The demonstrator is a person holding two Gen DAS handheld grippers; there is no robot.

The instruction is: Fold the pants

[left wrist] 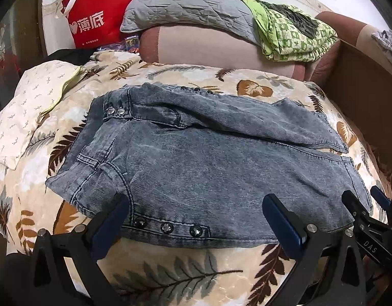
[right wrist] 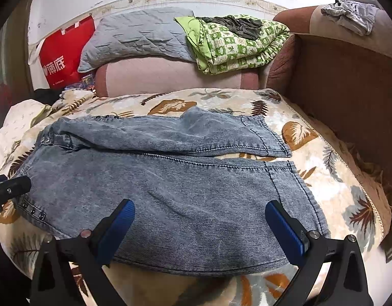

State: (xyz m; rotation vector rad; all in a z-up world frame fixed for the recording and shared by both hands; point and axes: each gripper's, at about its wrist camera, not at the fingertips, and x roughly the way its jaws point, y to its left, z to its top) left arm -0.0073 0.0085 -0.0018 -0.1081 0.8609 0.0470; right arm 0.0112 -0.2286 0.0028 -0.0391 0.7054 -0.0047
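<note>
Pants (left wrist: 208,158): grey-blue washed denim, laid flat and unfolded on a bed covered by a leaf-print blanket (left wrist: 175,267). Waistband with two metal snaps to the left, both legs running to the right, hems near the blanket's right edge. The far leg lies slightly rumpled beside the near one, a narrow gap between them at the hems. A row of three dark studs sits along the near edge by the waist.

Left tongs (left wrist: 196,219): spread wide, blue-padded fingers (left wrist: 111,219) over the near edge of the pants at the waist end, the studs between them. Nothing pinched.

Right tongs (right wrist: 199,225): likewise spread wide, fingers (right wrist: 285,229) over the near leg close to its hem end. Nothing pinched. Its tips also show at the right edge of the left wrist view.

Surroundings: pale patterned pillow (left wrist: 30,107) left of the pants; pink-brown sofa back (left wrist: 208,48) beyond the blanket, carrying a grey quilted pillow (left wrist: 185,2) and a folded green-patterned quilt (left wrist: 295,35) with a dark garment on top; red shopping bag (left wrist: 96,17) with white characters against the wall; a crumpled grey cloth (right wrist: 351,15) on the sofa arm at right.
</note>
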